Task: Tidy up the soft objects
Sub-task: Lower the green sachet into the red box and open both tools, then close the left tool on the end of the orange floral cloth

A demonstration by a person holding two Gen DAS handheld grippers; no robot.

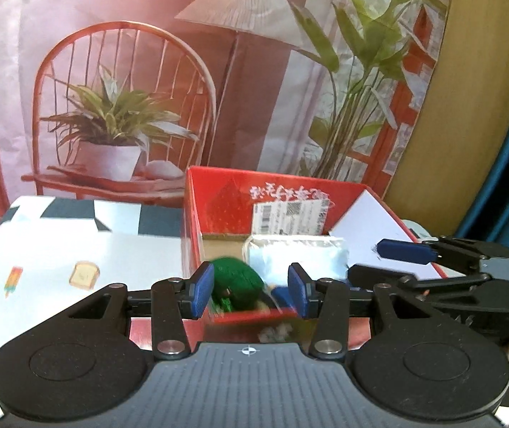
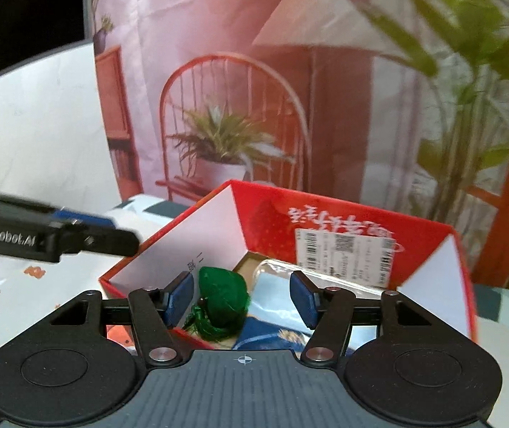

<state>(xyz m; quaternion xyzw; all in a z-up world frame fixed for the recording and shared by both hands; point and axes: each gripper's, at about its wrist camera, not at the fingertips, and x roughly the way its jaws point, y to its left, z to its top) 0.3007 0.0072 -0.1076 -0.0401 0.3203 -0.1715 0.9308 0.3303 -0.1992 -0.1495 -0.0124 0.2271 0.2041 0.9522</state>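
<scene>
Red box (image 2: 343,214): one green knitted toy (image 2: 223,294), one clear packet (image 2: 279,281) inside. Left gripper (image 1: 250,290), right gripper (image 2: 242,297): both parted, empty, at its near rim.

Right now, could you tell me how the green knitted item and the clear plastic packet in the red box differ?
The green knitted item is rounded, opaque and yarn-textured, with loose strands at its base; the clear plastic packet is flat, rectangular and glossy, showing pale blue contents. The knitted item sits nearer the box's left wall, the packet toward its back. Both lie inside the red box, and no gripper holds either.

A staged tabletop set: printed room backdrop (image 1: 129,71) behind patterned tablecloth (image 1: 58,260).
</scene>
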